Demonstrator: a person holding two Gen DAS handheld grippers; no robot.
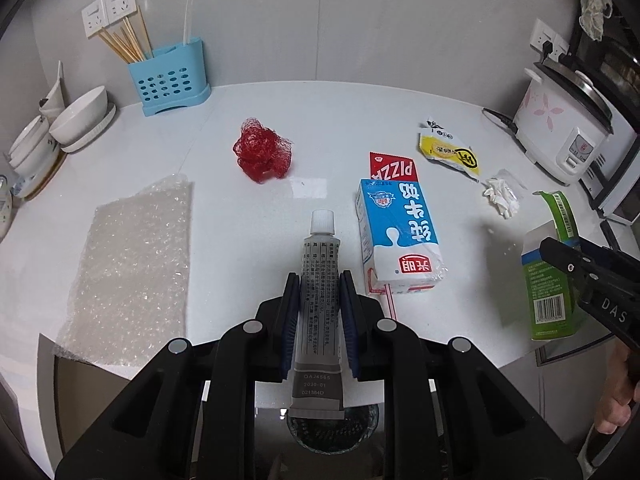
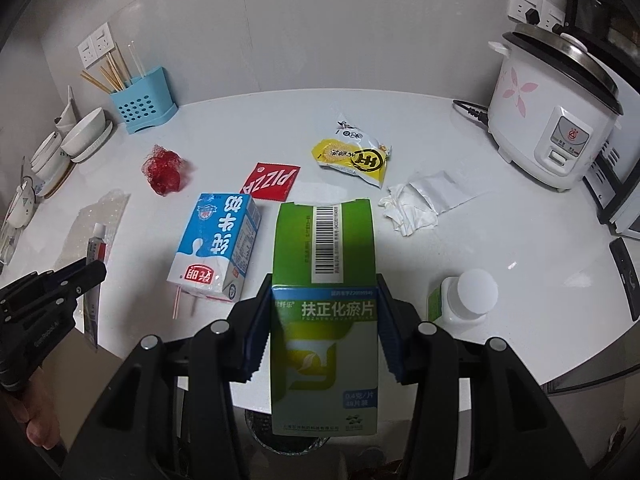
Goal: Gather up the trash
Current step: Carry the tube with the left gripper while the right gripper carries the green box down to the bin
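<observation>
Tube [image 1: 318, 280] is clamped between the left gripper [image 1: 319, 312] pads, above the counter's [image 1: 248, 216] front edge. Green box [image 2: 325, 320] is gripped by the right gripper [image 2: 324, 320] there too; milk carton [image 2: 216, 248] lies between, bare counter beyond.

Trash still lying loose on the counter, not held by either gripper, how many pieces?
7: bubble wrap, red mesh, milk carton, pizza packet, yellow wrapper, crumpled tissue, white-capped bottle.
</observation>
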